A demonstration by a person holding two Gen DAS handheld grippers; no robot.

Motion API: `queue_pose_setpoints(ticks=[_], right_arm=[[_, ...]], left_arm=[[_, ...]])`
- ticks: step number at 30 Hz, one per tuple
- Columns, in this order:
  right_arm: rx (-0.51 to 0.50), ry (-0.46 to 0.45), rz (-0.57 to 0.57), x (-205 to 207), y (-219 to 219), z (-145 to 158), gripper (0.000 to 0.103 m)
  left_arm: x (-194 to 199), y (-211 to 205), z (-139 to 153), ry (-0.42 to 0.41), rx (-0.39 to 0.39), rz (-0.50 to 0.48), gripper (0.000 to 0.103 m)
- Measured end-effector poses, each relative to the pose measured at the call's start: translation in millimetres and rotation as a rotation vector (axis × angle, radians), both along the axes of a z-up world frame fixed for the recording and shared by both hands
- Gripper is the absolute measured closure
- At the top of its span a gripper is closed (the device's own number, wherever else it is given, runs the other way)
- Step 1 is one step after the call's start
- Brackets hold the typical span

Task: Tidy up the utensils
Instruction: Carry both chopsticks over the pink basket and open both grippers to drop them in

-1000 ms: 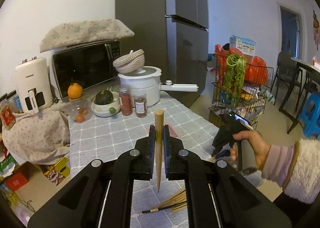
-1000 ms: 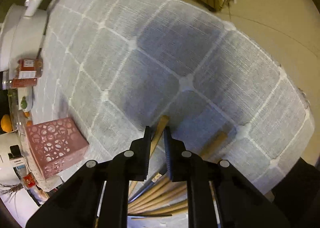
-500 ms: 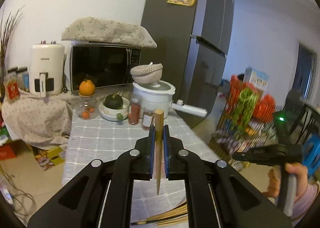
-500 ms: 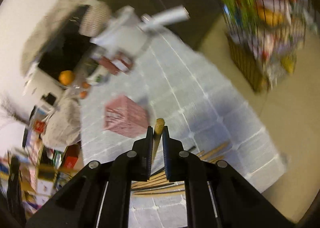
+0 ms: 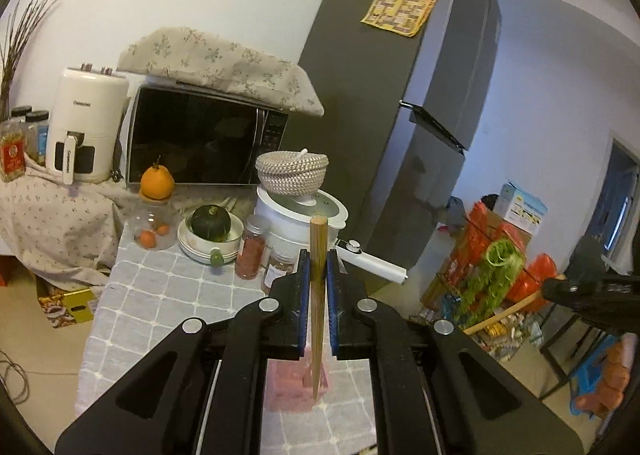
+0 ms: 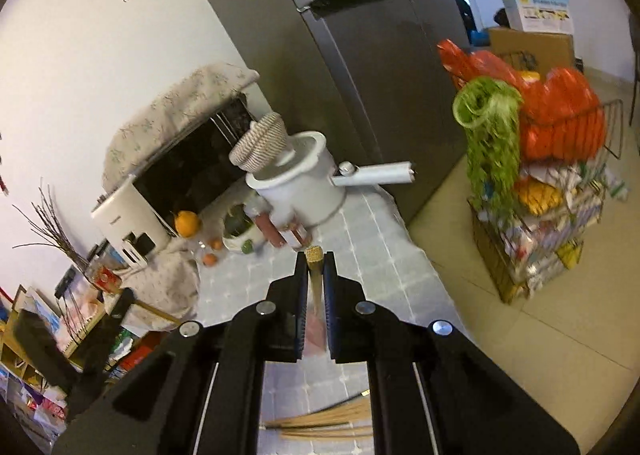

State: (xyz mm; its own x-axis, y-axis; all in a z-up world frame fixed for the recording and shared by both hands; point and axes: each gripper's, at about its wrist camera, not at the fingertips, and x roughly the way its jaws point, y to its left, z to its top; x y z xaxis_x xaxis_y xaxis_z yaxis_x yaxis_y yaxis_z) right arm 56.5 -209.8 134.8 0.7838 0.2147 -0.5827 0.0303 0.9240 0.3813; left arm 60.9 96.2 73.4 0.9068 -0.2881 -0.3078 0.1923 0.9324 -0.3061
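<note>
Standing at far left against the white wall: a white air fryer (image 5: 86, 127) on a flowered cloth. Sitting just right of it: a black microwave (image 5: 204, 139) under another flowered cover. Resting in front, on a glass jar: an orange fruit (image 5: 157, 183). Lying beside that, in a stack of white bowls: a dark green squash (image 5: 211, 223). Covering the table: a grey checked tablecloth (image 5: 160, 295).

Gripping in mid-frame of the left wrist view: the left gripper (image 5: 316, 275), jaws closed tight on a wooden chopstick (image 5: 318, 295), held upright, thick end above the pads, thin tip pointing down. Showing just below that tip, partly hidden by the jaws: a pink holder (image 5: 288, 387) on the cloth. Standing behind the pads: two spice jars (image 5: 251, 255), a white pot (image 5: 300, 215) with a long handle, and a woven basket (image 5: 292, 173) on its lid. Rising further right: a dark grey fridge (image 5: 400, 115).

Gripping likewise in the right wrist view: the right gripper (image 6: 315, 275), jaws clamped on a second chopstick (image 6: 315, 279), thick end forward, pink holder seen between the fingers beneath it. Lying at the bottom edge there, on the cloth: a loose bundle of chopsticks (image 6: 320, 425). Appearing at far right of the left view: the right gripper with its stick slanting down. Standing at far right on the floor: a wire rack (image 6: 540, 215) crammed with bags and greenery.
</note>
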Motion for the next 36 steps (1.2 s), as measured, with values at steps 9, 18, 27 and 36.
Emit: queue_pose_setpoints(ticks=[9,18,27,36], right_arm=[[-0.075,0.016,0.096,46,44,-8,0.095],[-0.115,0.07,0.154,72,83,-31,0.095],[-0.17,0.111,0.17,94,110,-52,0.095],[-0.229,0.119,0.175,115,128,-89,0.083]], left_arm=[[59,-4,-39,0.08,-0.001,0.045,0.095],[67,14,-54,0.136,-0.045,0.011,0.069],[22,57,2,-0.027,-0.13,0.123,0.046],[33,42,-13,0.057,-0.017,0.135,0.045]])
